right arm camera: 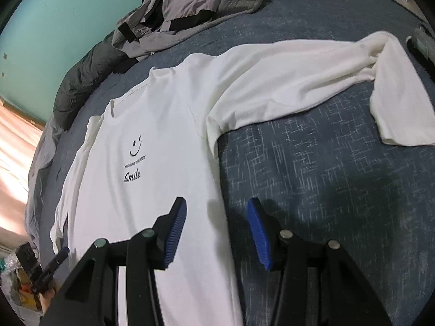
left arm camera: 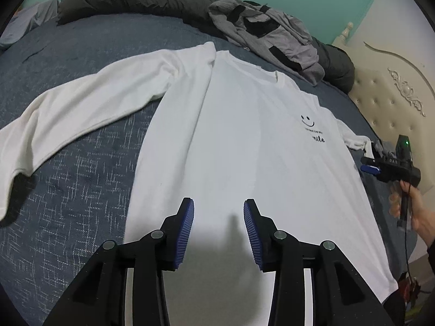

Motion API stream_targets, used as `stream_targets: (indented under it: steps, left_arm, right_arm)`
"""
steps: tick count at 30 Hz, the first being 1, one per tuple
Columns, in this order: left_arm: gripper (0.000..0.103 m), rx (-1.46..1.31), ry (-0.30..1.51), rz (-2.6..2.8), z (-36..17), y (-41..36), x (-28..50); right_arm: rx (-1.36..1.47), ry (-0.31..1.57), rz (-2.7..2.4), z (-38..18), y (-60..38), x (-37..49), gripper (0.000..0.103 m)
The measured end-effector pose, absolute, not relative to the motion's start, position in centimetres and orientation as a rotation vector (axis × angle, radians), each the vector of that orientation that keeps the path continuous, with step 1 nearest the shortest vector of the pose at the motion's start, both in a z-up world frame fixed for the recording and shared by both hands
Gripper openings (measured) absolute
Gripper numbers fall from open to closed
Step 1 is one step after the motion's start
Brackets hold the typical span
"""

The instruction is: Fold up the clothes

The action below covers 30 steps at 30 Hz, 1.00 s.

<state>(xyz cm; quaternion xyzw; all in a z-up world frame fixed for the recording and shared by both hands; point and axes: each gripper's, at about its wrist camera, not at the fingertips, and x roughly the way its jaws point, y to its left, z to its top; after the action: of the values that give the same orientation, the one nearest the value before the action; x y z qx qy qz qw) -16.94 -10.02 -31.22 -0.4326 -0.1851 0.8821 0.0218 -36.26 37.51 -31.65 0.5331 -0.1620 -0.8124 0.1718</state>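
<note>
The white long-sleeved shirt (left arm camera: pixel 244 135) lies flat on the blue bedspread (left arm camera: pixel 81 190), both the left gripper (left arm camera: pixel 218 209) and right gripper (right arm camera: pixel 217 206) released above it, grasping nothing

The left wrist camera looks steeply down from above the white shirt (left arm camera: pixel 239 135), towards the bed's (left arm camera: pixel 81 176) headboard corner. The right wrist camera hangs over the shirt's side edge. Both share its smiley print (right arm camera: pixel 133 163).

small print (right arm camera: pixel 135 162): blurring out above "Smile", left of the right gripper's fingers
sleeve cuff (left arm camera: pixel 5 190): getting cropped far left of the left gripper
clutter (right arm camera: pixel 19 279): too smeary to tell
</note>
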Motion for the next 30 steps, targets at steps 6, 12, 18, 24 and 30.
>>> stream_targets:
  steps: [6, 12, 18, 24, 30]
  left_arm:
    - [0.044, -1.328, -0.589, 2.737, -31.5, -10.2, -16.6]
    - [0.045, -1.357, -0.572, 2.713, -32.4, -9.7, -16.8]
    - [0.045, -1.371, -0.566, 2.703, -32.8, -9.6, -16.7]
    - [0.045, -1.371, -0.572, 2.698, -32.9, -9.7, -16.6]
    - [0.045, -1.365, -0.596, 2.705, -32.7, -10.1, -16.4]
  right_arm:
    - [1.496, -0.509, -2.298, -32.5, 37.7, -37.2, 0.048]
    - [1.509, -0.495, -2.264, -33.4, 36.9, -38.0, 0.010]
    - [1.484, -0.511, -2.338, -33.0, 37.7, -38.3, 0.002]
    - [1.512, -0.504, -2.354, -33.7, 38.0, -38.4, 0.002]
    - [1.479, -0.516, -2.495, -33.1, 39.8, -37.7, 0.000]
